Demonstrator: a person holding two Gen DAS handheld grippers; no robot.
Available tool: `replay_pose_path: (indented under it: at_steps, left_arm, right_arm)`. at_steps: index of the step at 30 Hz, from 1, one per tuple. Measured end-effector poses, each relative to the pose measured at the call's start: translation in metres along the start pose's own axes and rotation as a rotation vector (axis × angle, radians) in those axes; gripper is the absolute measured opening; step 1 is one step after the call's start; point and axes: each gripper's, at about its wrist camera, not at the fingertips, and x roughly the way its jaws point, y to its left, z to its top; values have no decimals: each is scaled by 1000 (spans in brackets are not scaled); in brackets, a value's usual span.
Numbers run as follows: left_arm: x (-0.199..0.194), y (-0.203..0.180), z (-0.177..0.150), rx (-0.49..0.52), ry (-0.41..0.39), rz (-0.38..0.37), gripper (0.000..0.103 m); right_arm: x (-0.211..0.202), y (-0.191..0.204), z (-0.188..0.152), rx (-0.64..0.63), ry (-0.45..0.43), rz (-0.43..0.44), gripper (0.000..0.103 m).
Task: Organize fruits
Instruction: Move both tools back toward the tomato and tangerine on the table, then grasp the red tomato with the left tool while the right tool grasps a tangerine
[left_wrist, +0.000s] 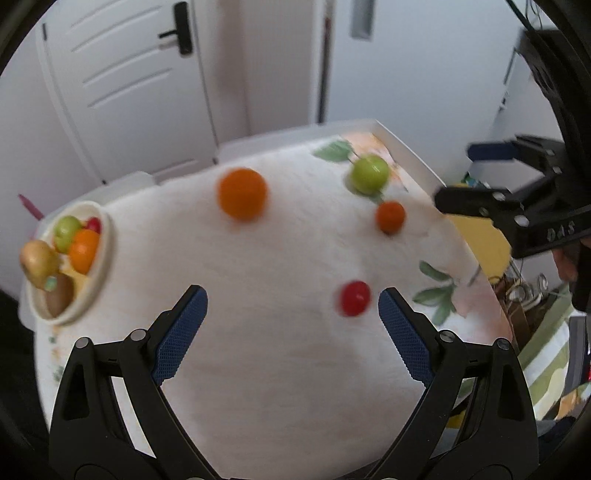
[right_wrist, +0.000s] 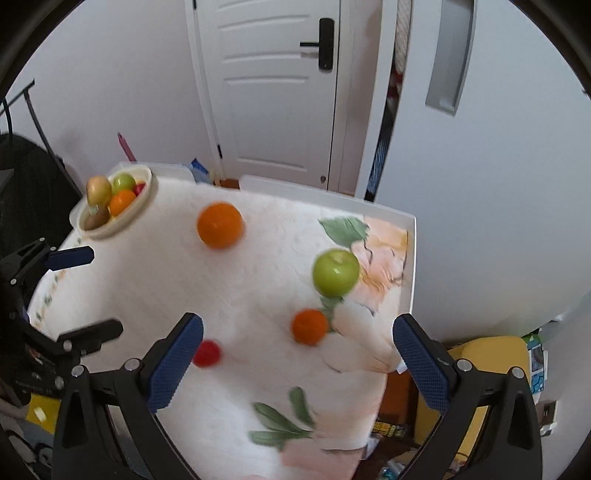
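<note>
Blue-padded jaws of the left gripper (left_wrist: 291, 325) stood wide apart and empty above the cloth-covered table (left_wrist: 258, 350), with a small red fruit (left_wrist: 354, 298), perhaps a cherry tomato given the blur, lying just inside the right pad. Equally wide and empty, the right gripper (right_wrist: 297, 363) hovered near the table's right edge, a small orange (right_wrist: 309, 326) between its fingers. A green apple (right_wrist: 335, 272) and large orange (right_wrist: 219, 225) lay farther back. At the far left corner, the cream bowl (right_wrist: 146, 201) held more fruit.
</note>
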Motion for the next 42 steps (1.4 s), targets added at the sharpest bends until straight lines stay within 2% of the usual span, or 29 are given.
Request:
replay_pose_path:
  at_steps: [5,11,14,17,20,22,23,24,30,35,39,42]
  left_arm:
    - [28,-23,-12,23,22,-18,97]
    - [58,-37,-19,29,51,-32,74]
    - [66,-39,-20,26,55,-27,70]
    - [71,-39,-20,22,58,-25,59]
    - [76,-42,-21,25,61,-24,57]
    - [76,-43,-21,30,54,-22,50]
    - [76,-43,-21,31,49,-23,39]
    - [76,-44,-21,32,45,-19,35]
    - [75,-48,-22,44,44,4,34]
    - [73,-44,-25,29,48,19,34]
    - [73,-39,-24,11,50,36,34]
    - [73,-34,-26,-7,50,43,34]
  right_arm:
    - [23,-14,-12,-34,18,20,102]
    - [51,-20,-23,-56,40,42,96]
    - [62,-20,-26,-72,54,60,90]
    - [70,-19,-28,-84,60,77,88]
    - [77,-20,-29,-85,67,91,83]
    - [80,-21,-29,-87,69,96,79]
    - [80,-21,-29,-89,69,97,78]
    - [82,-21,-29,-91,70,99,77]
    - [89,-22,-29,-93,76,121,64]
    - [93,-21,-27,-88,74,139,60]
    - [99,-19,-26,-87,73,153,52]
    - [102,-18,-24,-85,67,155,52]
